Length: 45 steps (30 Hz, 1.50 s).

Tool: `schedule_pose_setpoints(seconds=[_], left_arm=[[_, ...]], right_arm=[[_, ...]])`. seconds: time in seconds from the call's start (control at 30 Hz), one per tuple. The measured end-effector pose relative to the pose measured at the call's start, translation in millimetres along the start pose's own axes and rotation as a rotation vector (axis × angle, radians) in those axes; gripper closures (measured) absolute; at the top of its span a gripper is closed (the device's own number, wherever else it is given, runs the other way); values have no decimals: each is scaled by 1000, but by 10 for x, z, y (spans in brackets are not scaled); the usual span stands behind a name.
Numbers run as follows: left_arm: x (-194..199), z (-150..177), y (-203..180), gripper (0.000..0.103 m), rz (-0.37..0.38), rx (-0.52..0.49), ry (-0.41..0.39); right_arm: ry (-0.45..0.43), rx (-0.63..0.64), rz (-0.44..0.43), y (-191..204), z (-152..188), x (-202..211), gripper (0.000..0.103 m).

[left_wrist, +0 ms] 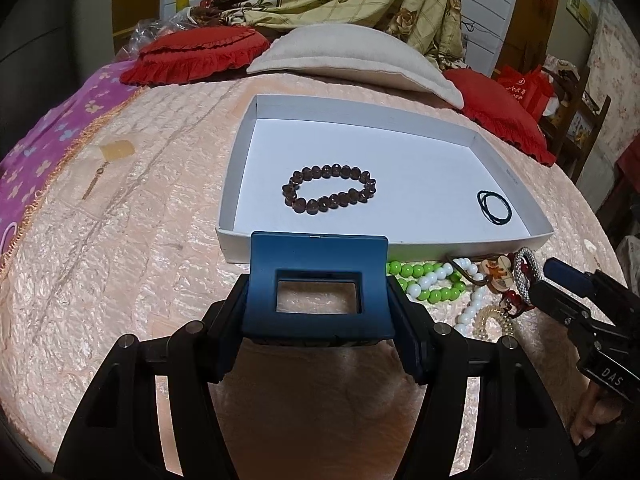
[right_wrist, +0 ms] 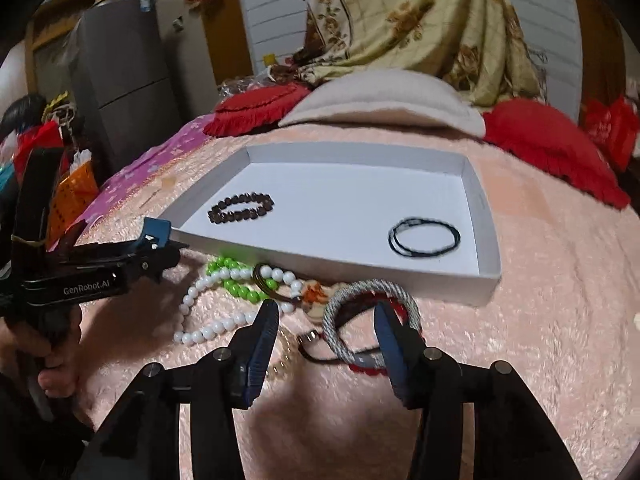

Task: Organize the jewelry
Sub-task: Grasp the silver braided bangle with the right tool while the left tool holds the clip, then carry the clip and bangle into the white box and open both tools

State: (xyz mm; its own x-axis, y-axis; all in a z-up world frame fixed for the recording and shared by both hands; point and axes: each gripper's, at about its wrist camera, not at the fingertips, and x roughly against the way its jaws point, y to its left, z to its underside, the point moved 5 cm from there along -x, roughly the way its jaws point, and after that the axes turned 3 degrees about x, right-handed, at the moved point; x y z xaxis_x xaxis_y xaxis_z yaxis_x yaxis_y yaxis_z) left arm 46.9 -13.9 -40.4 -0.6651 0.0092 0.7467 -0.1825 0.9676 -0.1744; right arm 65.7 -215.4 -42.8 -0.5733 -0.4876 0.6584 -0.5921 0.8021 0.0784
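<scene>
A white tray [left_wrist: 236, 184] lies on the pink bedspread and also shows in the right wrist view [right_wrist: 486, 216]. In it lie a brown bead bracelet [left_wrist: 330, 194] [right_wrist: 241, 207] and a black cord loop [left_wrist: 494, 207] [right_wrist: 424, 237]. My left gripper [left_wrist: 318, 292] is shut on a blue rectangular hair clip [left_wrist: 318, 276], just before the tray's front wall. In front of the tray lies a pile: green beads [right_wrist: 236, 280], white beads [right_wrist: 208, 330], a silver-grey rope bangle [right_wrist: 370, 320]. My right gripper [right_wrist: 326, 332] is open, its right finger inside the bangle, which leans tilted against it.
Red cushions [left_wrist: 200, 56] [left_wrist: 504, 116] and a beige pillow [left_wrist: 352, 60] lie behind the tray. A purple flowered blanket [left_wrist: 48, 136] covers the bed's left side. A grey fridge [right_wrist: 124, 80] stands at the left. The left gripper shows in the right wrist view [right_wrist: 158, 236].
</scene>
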Motion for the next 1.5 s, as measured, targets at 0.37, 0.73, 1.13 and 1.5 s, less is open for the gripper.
schedule_pose_setpoints(seconds=[0.37,0.73,1.13,1.5], left_arm=[[-14,2,11,39,-2,3,3],[9,1,15,39,-5,4,-9],[110,7,-63,39,-11,-13,-29],[343,-413,-161,39,36,19,-104]], right_arm=[[92,-39,-1,-84,38,-266,95],[-39,-87,-28,-153,-57,171,95],[-87,-85,-54,-106,-131,282,95],[-139,-112,-18,-183,-477,330,95]])
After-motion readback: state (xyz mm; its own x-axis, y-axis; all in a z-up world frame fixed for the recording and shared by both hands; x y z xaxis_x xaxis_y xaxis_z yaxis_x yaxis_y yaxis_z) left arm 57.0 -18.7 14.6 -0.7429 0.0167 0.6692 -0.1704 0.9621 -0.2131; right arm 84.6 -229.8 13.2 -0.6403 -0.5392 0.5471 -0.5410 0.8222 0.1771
